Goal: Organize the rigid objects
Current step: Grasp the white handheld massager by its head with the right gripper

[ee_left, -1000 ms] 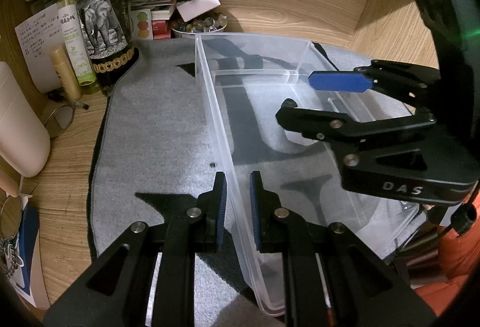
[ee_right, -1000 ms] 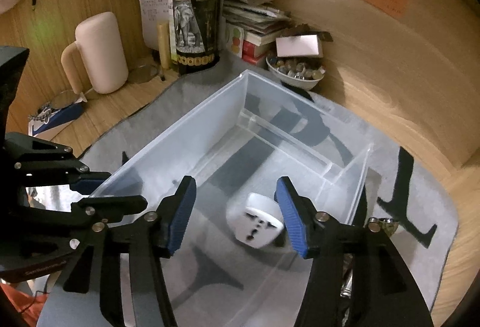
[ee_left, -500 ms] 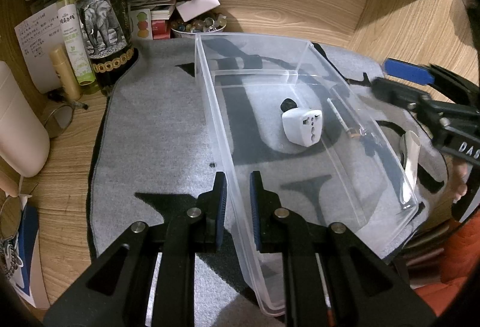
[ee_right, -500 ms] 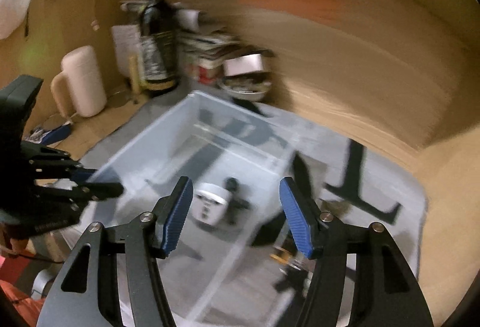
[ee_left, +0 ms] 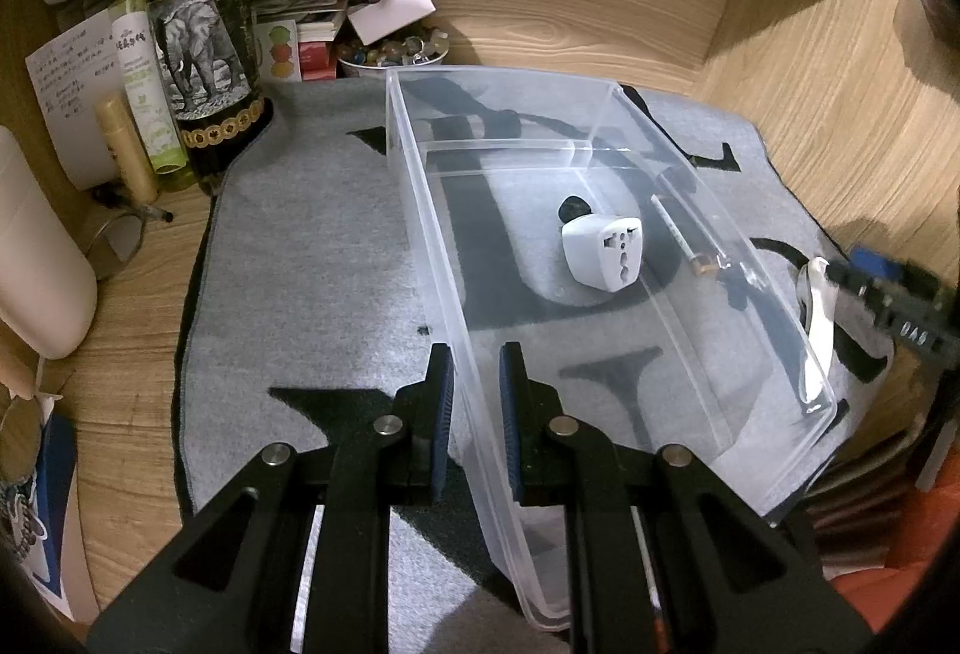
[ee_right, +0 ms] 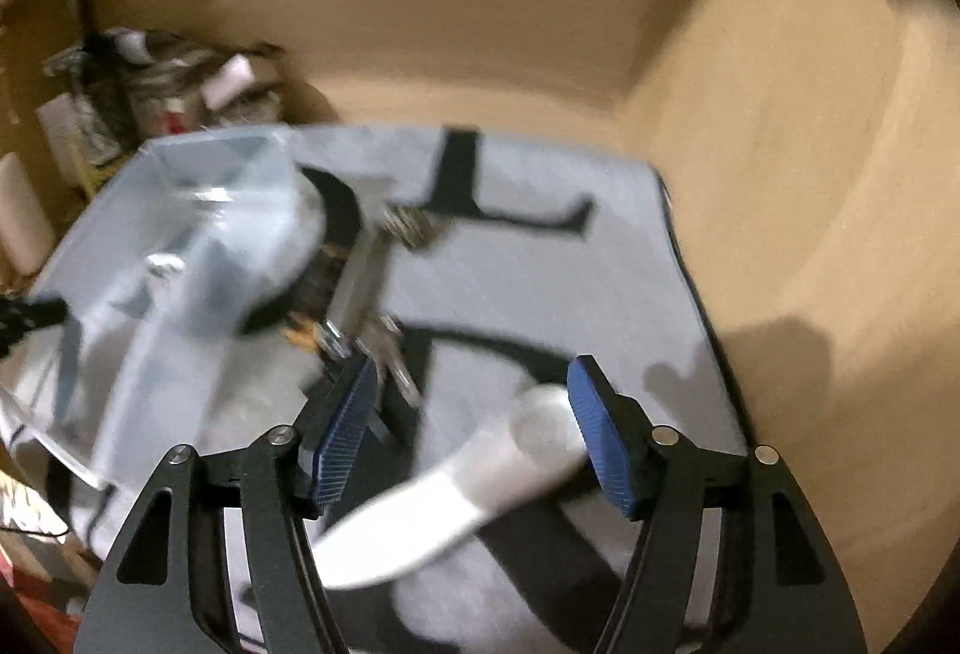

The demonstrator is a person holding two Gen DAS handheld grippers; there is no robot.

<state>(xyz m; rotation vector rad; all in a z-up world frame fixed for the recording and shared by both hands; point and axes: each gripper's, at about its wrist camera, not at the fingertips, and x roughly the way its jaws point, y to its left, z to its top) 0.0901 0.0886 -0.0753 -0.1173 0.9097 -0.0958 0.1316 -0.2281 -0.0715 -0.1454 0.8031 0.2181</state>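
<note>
A clear plastic bin point(ee_left: 420, 210) stands on the grey mat point(ee_left: 312, 258). Inside it lie a white travel adapter point(ee_left: 603, 252) and a thin pen-like stick point(ee_left: 681, 240). My left gripper point(ee_left: 474, 402) is shut on the bin's near left wall. My right gripper point(ee_right: 474, 432) is open and empty, right of the bin point(ee_right: 180, 234), above a white flat tool point(ee_right: 456, 492) on the mat. Small metal pieces point(ee_right: 360, 312) lie beside the bin. The right wrist view is blurred. The right gripper also shows at the right edge of the left wrist view point(ee_left: 900, 294).
A dark wine bottle point(ee_left: 198, 30), a green spray bottle point(ee_left: 141, 66), a gold tube point(ee_left: 123, 144), papers and a bowl of beads point(ee_left: 393, 51) crowd the back left. A cream jug point(ee_left: 36, 258) stands at left. Wooden walls close the back and right.
My right gripper has left the bin, where the adapter now lies, and swung right over the mat to the white tool. My left gripper has stayed on the bin wall.
</note>
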